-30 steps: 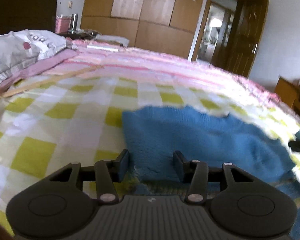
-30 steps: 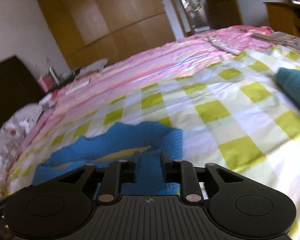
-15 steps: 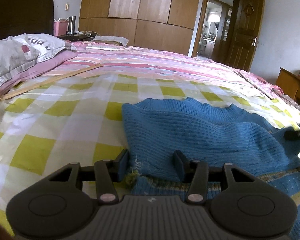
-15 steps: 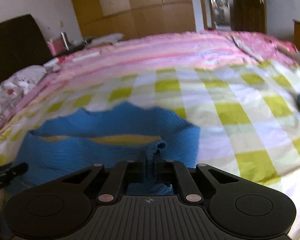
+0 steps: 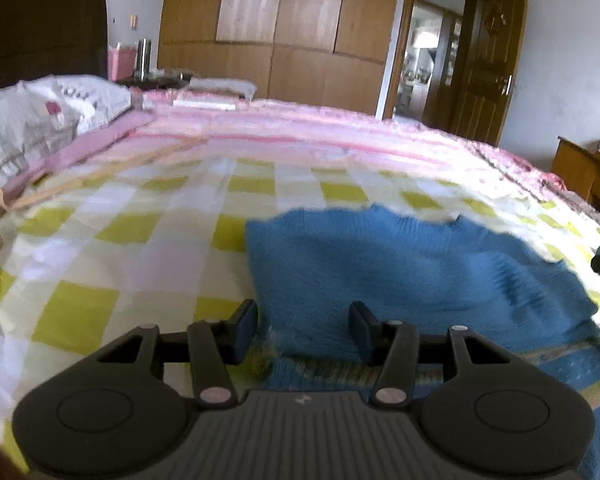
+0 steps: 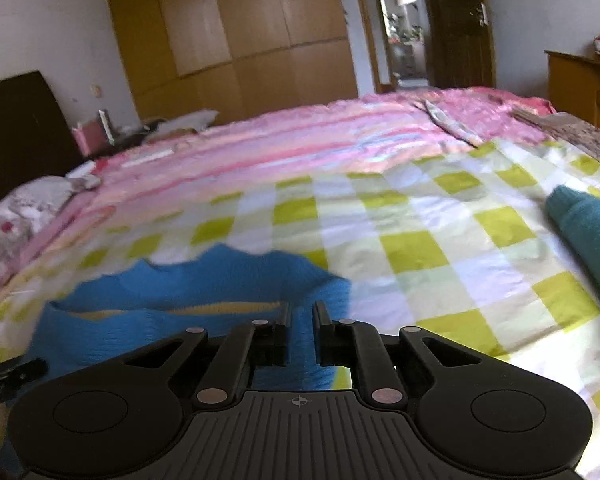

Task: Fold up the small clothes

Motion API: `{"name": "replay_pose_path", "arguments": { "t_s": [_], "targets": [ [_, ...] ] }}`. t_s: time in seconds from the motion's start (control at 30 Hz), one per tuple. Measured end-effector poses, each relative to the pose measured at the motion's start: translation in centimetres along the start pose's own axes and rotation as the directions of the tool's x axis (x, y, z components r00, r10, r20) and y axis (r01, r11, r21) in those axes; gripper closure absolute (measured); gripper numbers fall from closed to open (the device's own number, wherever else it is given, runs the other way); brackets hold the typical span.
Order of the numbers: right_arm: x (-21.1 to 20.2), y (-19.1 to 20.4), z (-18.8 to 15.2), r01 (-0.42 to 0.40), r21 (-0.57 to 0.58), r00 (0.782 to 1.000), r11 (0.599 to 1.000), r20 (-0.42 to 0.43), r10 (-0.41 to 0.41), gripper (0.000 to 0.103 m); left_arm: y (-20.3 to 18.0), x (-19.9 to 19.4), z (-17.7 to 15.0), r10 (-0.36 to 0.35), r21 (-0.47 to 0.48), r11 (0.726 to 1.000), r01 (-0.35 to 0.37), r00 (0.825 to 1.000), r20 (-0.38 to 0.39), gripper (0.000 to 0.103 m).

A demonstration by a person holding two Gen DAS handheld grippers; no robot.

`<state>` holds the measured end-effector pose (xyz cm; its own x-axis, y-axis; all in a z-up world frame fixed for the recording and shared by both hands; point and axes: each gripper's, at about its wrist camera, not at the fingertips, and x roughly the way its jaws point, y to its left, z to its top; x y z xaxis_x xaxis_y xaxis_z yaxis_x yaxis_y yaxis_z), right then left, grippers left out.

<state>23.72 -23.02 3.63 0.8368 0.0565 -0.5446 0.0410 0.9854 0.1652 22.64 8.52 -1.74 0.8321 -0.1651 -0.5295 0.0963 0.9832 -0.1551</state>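
One blue knitted sweater [image 5: 400,272] is lying flat on the bed [image 5: 148,248], on a sheet checked in yellow-green and white; a pink striped cover is showing beyond it. The knit is ribbed, with a yellowish band near the hem. One darker teal garment [image 6: 592,232] is sitting at the right edge of the bed, well apart from the sweater.

Two tools are working. The left tool [image 5: 303,326] is pointing downward over the sweater's near left corner, jaws standing about half apart with the frayed edge between them, pads not pressing on it. The right tool [image 6: 301,330] is angling down at the sweater's right edge, jaws opening from nearly closed, blue knit showing in the narrow gap; pads appear clear of it.

One pillow [image 5: 40,116] is lying at far left.
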Motion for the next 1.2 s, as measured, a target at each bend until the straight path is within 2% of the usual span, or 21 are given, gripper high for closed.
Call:
{"name": "replay_pose_path", "arguments": {
  "t_s": [0.07,0.17,0.27,0.33,0.47,0.6,0.7,0.8,0.9,1.0,1.07,1.2],
  "targets": [
    [-0.3,1.3,-0.4,-0.035,-0.052,0.999,0.998,0.004,0.035,0.089,-0.4,-0.5,0.3,-0.009,0.007,1.0,0.009,1.0,0.024,0.048],
    [0.6,3.3,-1.2,-0.103,-0.094,0.994,0.99,-0.049,0.099,0.089,-1.0,-0.1,0.2,-0.011,0.038,0.999,0.011,1.0,0.009,0.048],
    [2.1,4.1,-2.2,-0.096,-0.119,0.993,0.988,-0.086,0.086,0.09,-1.2,0.8,-0.4,0.025,0.081,0.996,-0.023,0.999,-0.031,0.047],
    [2.9,4.0,-2.7,-0.042,-0.128,0.993,0.991,-0.113,0.028,0.091,-1.0,1.0,-0.3,0.034,0.087,0.996,-0.031,0.999,-0.041,0.045],
    [2.4,3.4,-2.8,-0.044,-0.112,0.991,0.993,-0.129,0.029,0.09,0.0,1.1,-0.3,0.033,0.025,0.999,-0.032,0.997,-0.069,0.042],
    [-0.3,4.1,-2.9,-0.128,-0.127,0.983,0.984,-0.149,0.108,0.087,0.0,-0.4,-0.4,0.044,0.027,0.999,-0.043,0.997,-0.057,0.042],
    [-2.6,4.4,-4.0,-0.193,-0.111,0.965,0.975,-0.199,0.169,0.085,-0.1,-1.8,-0.4,0.043,0.009,0.999,-0.042,0.997,-0.065,0.042],
    [-5.2,4.6,-5.5,-0.249,-0.11,0.944,0.962,-0.25,0.215,0.085,0.0,-3.7,-1.1,0.005,-0.027,1.0,-0.007,0.995,-0.099,0.042],
    [-8.0,4.6,-6.9,-0.296,-0.107,0.922,0.949,-0.29,0.255,0.085,0.4,-6.2,-2.5,0.003,-0.022,1.0,-0.006,0.989,-0.146,0.042],
    [-10.0,4.6,-8.4,-0.349,-0.087,0.889,0.933,-0.346,0.3,0.079,1.1,-8.6,-4.0,0.002,-0.043,0.999,-0.011,0.979,-0.204,0.042],
    [-10.9,4.8,-9.4,-0.369,-0.1,0.873,0.924,-0.38,0.307,0.077,1.5,-10.3,-4.9,0.009,-0.051,0.998,-0.022,0.972,-0.235,0.042],
    [-12.3,5.5,-10.9,-0.378,-0.152,0.865,0.913,-0.411,0.289,0.071,1.8,-13.6,-6.2,0.034,-0.059,0.997,-0.052,0.964,-0.265,0.042]
  ]
}}
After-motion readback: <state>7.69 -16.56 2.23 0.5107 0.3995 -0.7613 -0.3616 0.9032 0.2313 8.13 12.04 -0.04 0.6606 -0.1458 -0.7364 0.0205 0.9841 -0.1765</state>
